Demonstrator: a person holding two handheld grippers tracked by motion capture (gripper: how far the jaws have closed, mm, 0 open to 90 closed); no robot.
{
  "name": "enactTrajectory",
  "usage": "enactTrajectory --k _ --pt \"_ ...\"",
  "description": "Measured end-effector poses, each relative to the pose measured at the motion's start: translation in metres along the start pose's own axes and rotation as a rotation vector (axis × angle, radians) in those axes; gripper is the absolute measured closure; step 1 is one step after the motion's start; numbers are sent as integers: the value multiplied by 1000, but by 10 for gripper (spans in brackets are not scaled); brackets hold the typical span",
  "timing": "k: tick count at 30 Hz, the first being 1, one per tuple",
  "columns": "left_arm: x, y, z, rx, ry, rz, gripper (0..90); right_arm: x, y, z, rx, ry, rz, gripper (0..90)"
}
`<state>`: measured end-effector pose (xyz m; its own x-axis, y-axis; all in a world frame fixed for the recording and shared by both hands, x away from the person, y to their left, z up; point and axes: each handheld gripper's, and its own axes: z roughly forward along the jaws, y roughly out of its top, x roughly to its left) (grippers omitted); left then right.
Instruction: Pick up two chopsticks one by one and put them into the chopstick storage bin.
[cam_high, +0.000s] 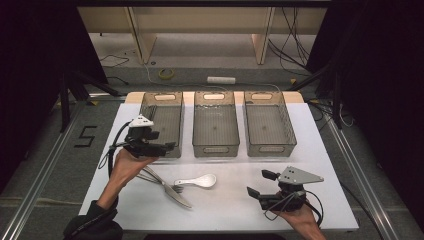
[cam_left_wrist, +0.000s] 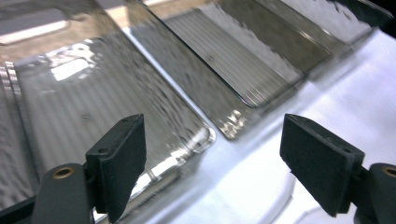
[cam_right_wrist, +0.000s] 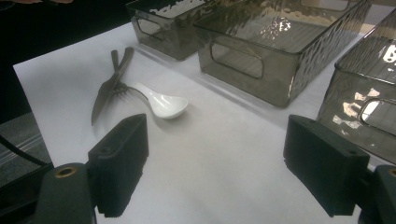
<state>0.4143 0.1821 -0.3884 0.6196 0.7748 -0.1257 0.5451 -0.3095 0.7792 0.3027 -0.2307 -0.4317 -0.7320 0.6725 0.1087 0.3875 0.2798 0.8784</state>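
Beyond the white table (cam_high: 320, 150), on the grey floor, lie a roll of yellow tape (cam_high: 166, 73) and a white tube (cam_high: 221, 80) — well apart from each other. A black "5" (cam_high: 86, 136) marks the floor left of the table, and pale wooden furniture legs (cam_high: 141, 37) stand at the back — cables (cam_high: 292, 42) trail beside them.

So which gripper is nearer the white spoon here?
Left. The left gripper hovers by the left bin's near end, just up-left of the white spoon. The right gripper sits farther off to the spoon's right.
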Motion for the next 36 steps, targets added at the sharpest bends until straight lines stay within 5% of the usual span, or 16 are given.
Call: enactTrajectory --k 13,27,36 --pt "-26 -7 4 46 -95 72 220 0 0 -1 -4 -2 3 231" --pt "-40 -16 14 90 -151 90 181 -4 -2 0 -11 -15 20 199" --pt "-52 -18 30 242 -155 146 176 -5 -2 0 -10 -20 16 196"
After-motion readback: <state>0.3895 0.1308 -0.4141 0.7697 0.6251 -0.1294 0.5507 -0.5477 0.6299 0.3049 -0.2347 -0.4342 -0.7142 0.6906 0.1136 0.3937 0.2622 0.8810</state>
